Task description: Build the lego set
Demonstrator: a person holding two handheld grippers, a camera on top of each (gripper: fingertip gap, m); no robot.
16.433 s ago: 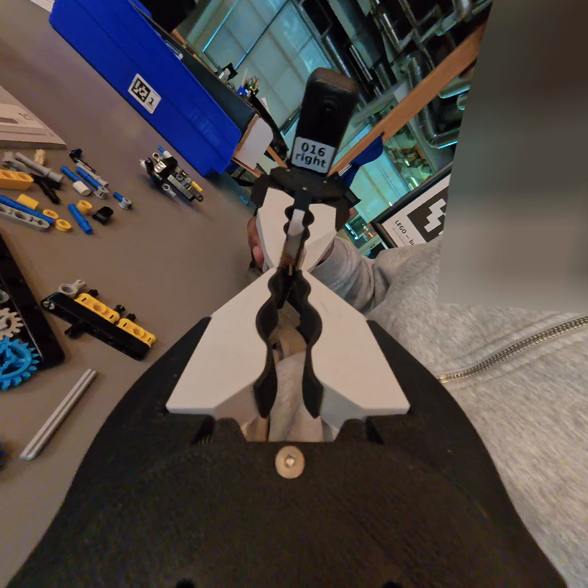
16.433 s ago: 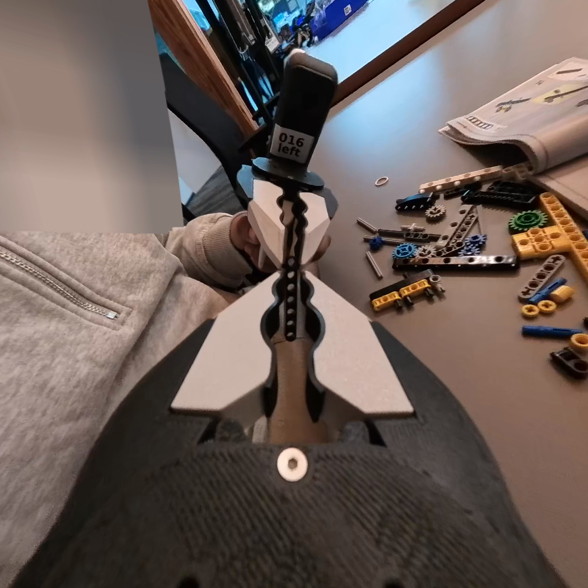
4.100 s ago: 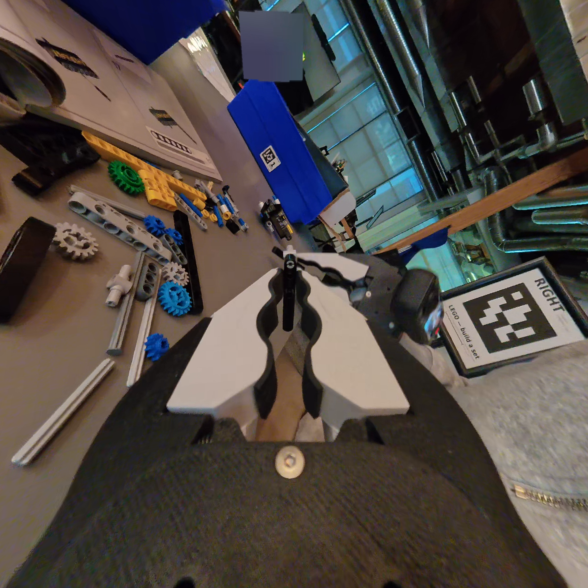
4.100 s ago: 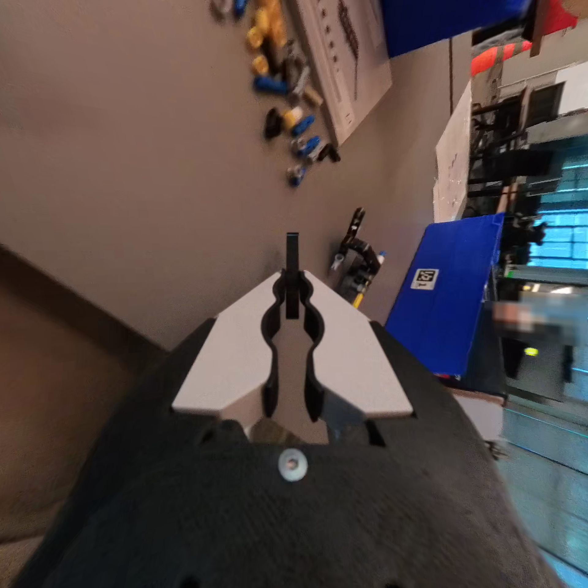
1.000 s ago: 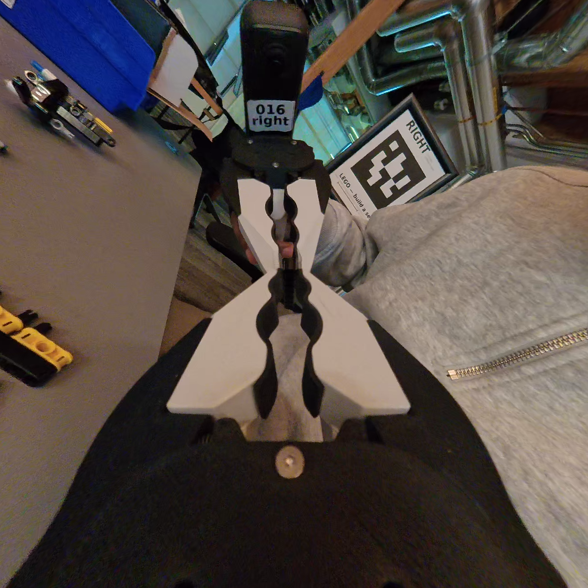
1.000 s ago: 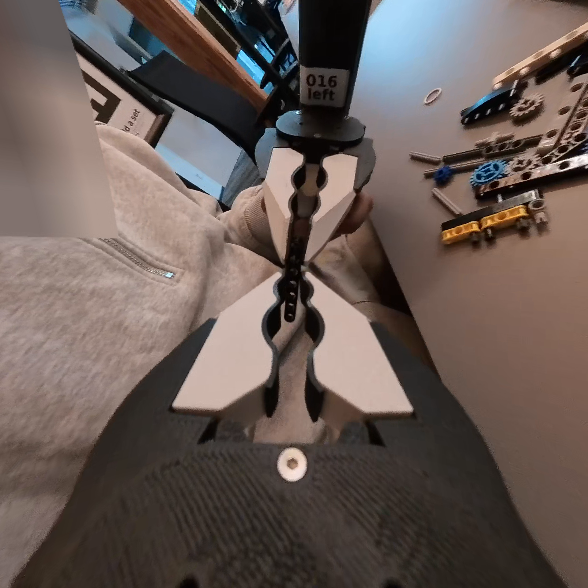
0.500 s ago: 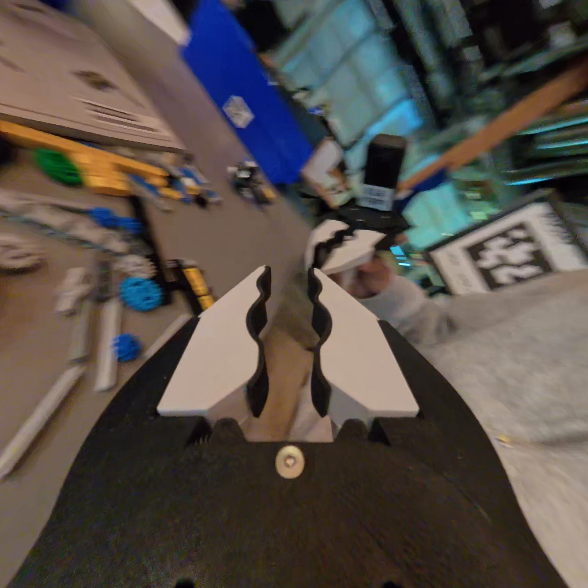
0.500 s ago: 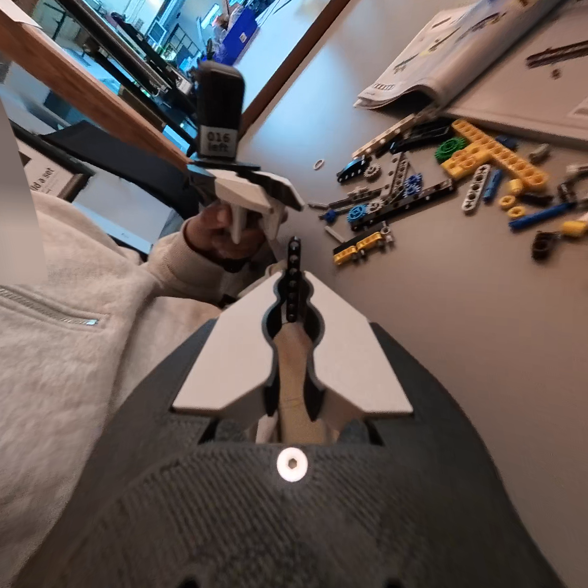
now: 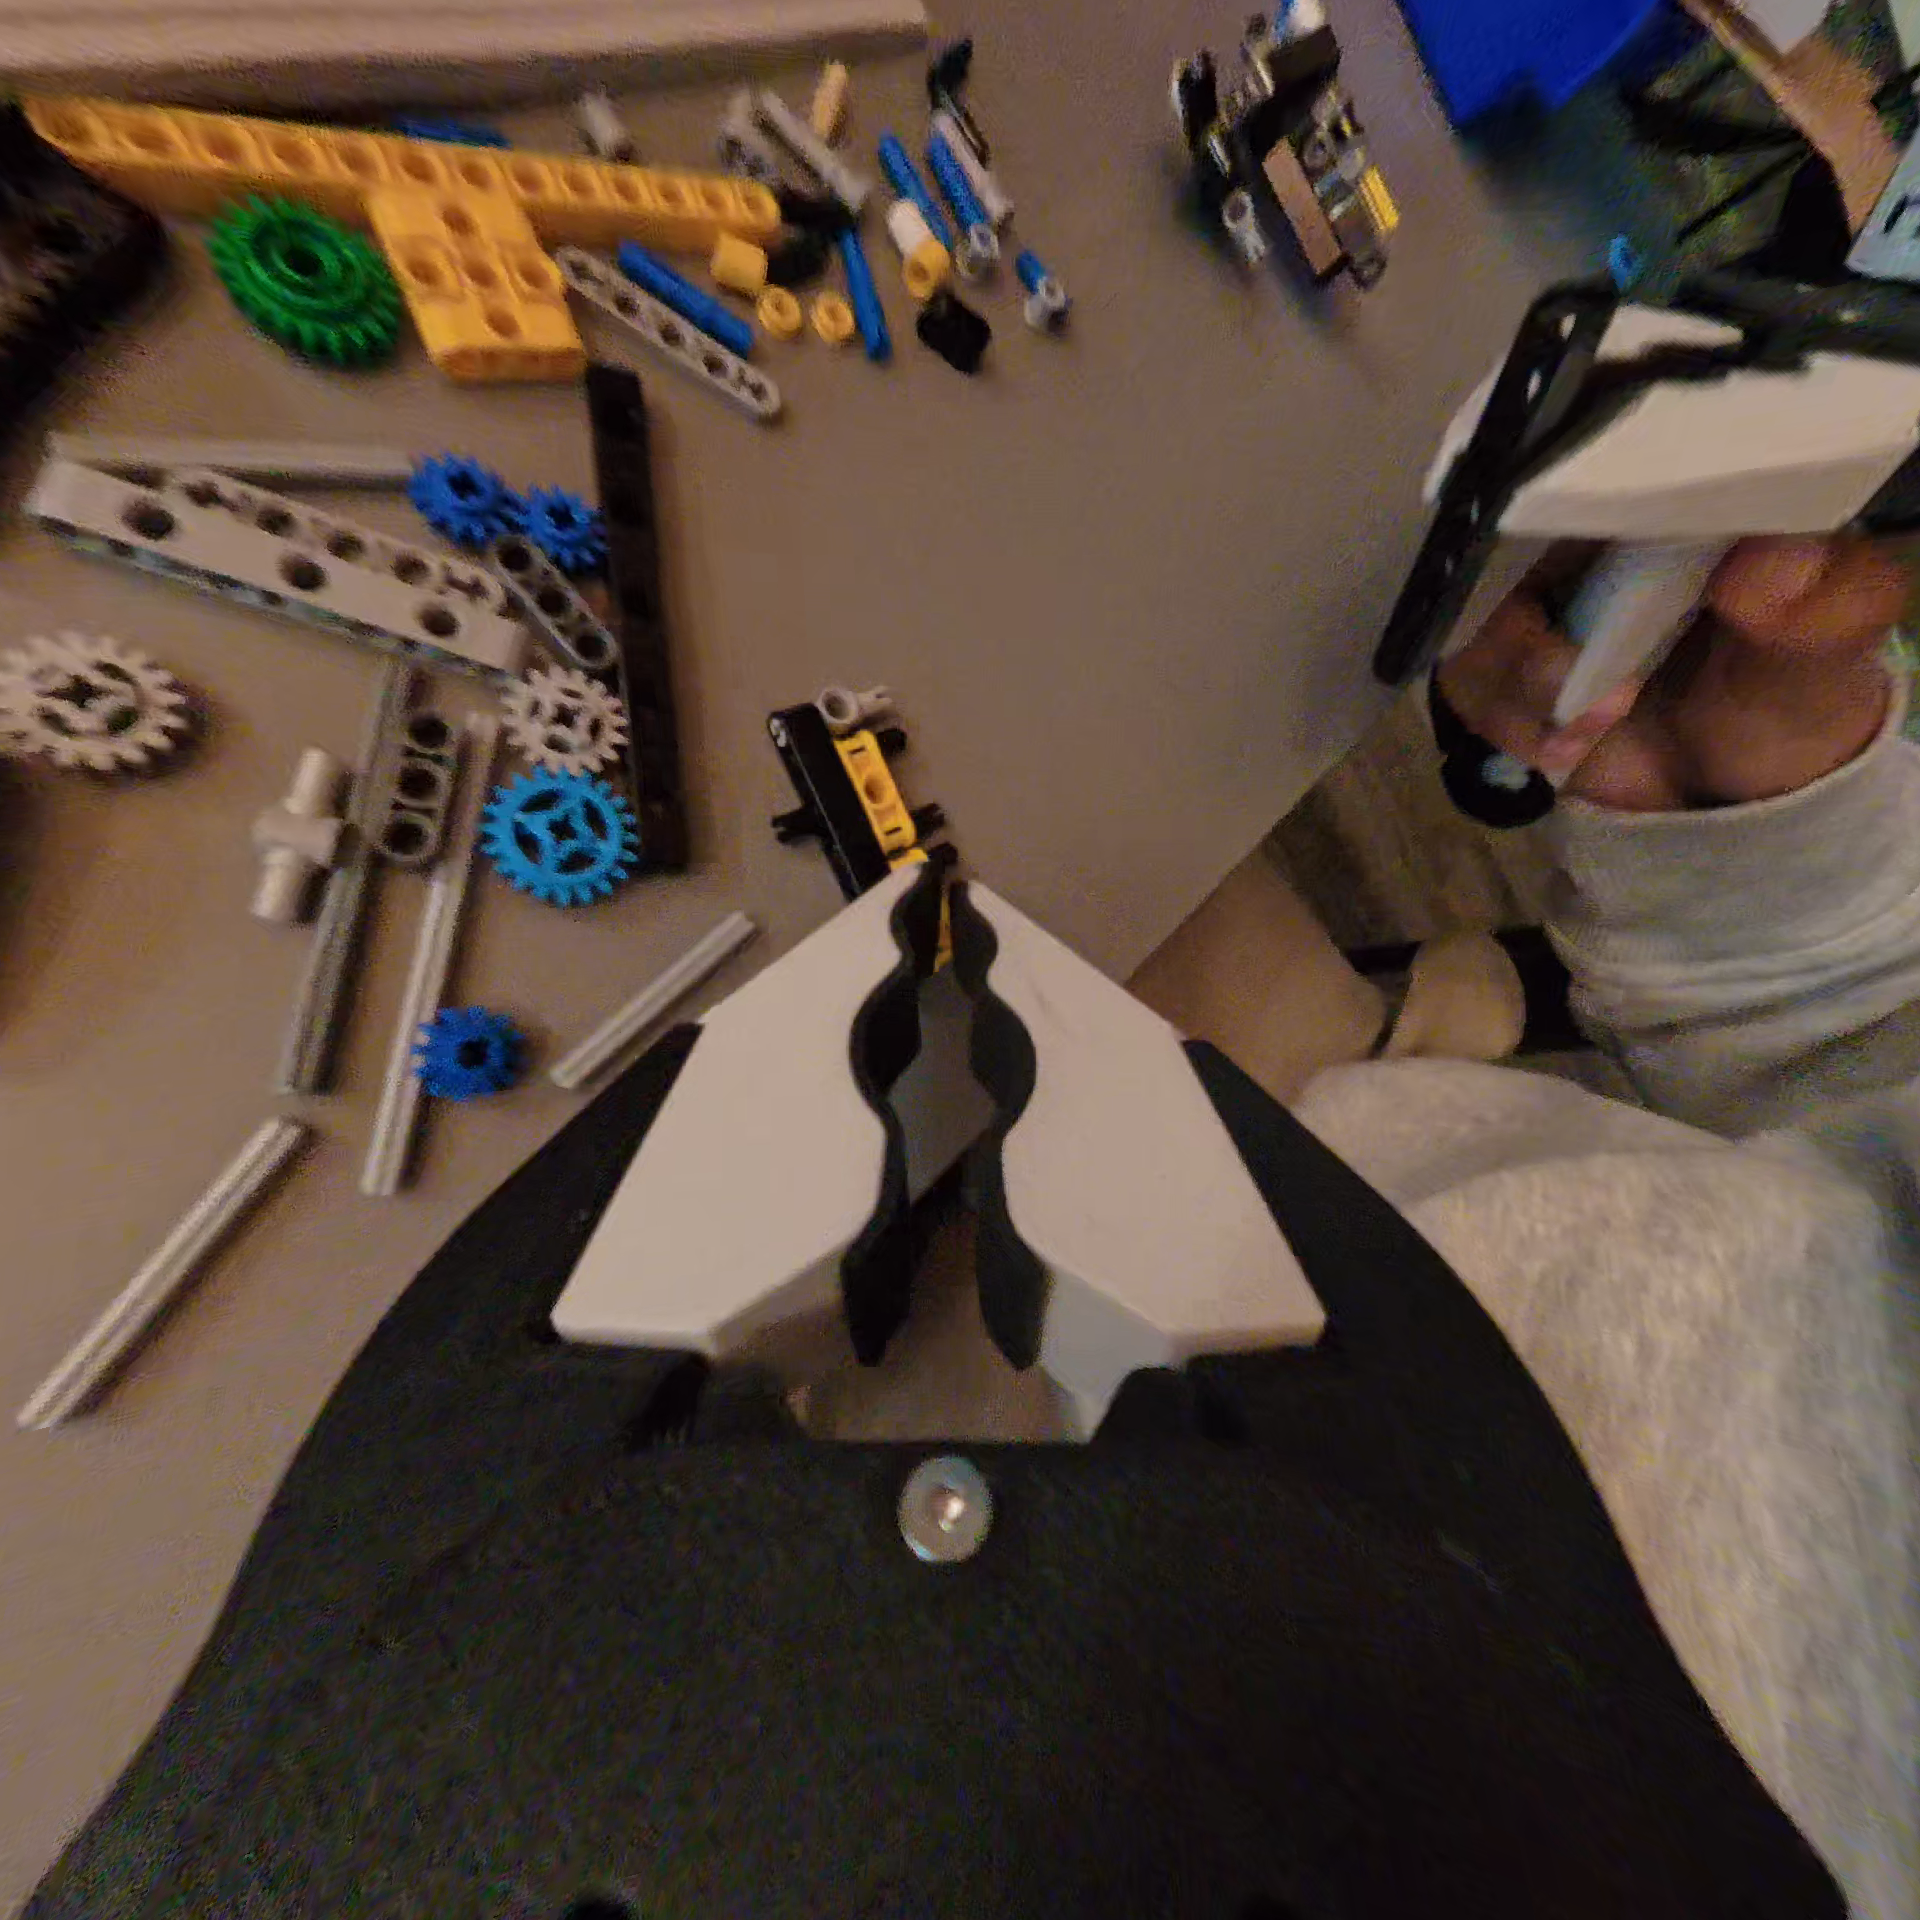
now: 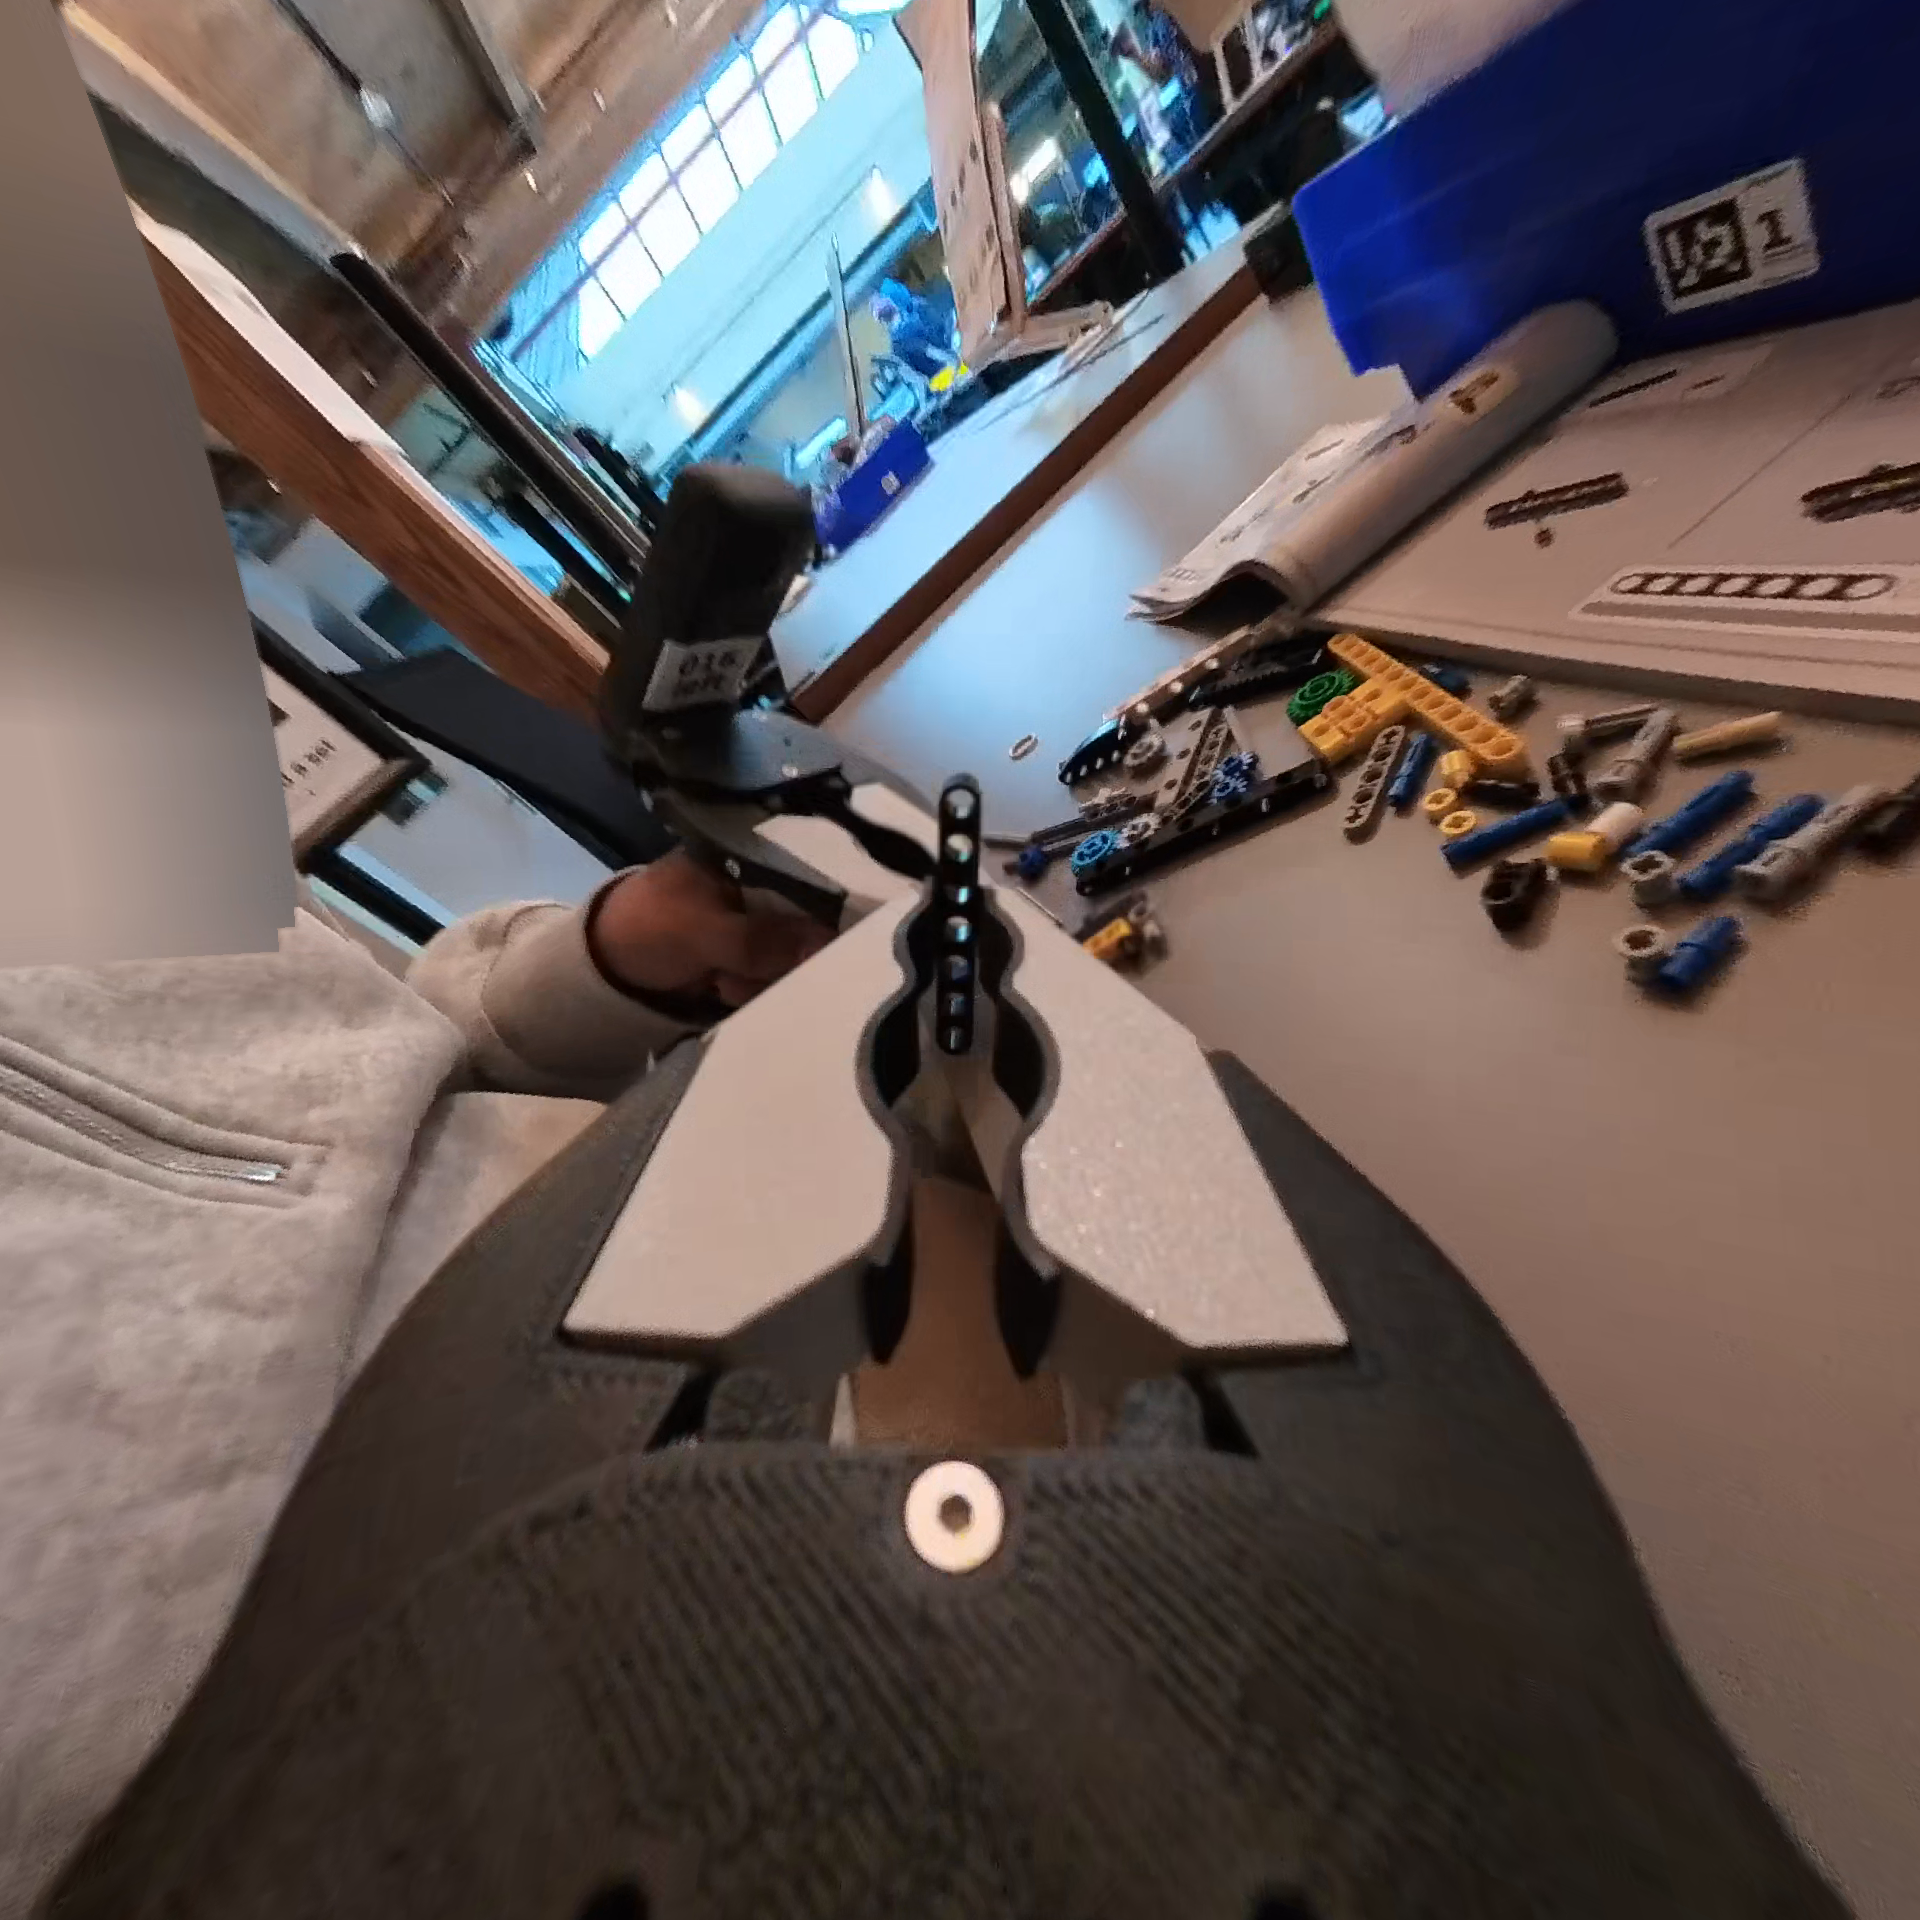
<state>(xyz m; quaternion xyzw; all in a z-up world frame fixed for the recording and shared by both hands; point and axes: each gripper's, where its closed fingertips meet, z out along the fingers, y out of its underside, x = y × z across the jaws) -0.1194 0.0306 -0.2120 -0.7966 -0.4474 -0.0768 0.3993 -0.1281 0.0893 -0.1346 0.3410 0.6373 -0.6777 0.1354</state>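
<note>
Once the left gripper had released the black beam, the right gripper alone clamped it, while the left's tips nearly closed around the yellow-black subassembly on the table, presumably next.

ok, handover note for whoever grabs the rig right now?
Left claw: jaws almost closed at the near end of the black-yellow subassembly on the table; grip unclear.
Right claw: shut on black beam, in the air.
Beam not yet joined to subassembly; gears and other parts lie loose. Most of the build is left.
</note>
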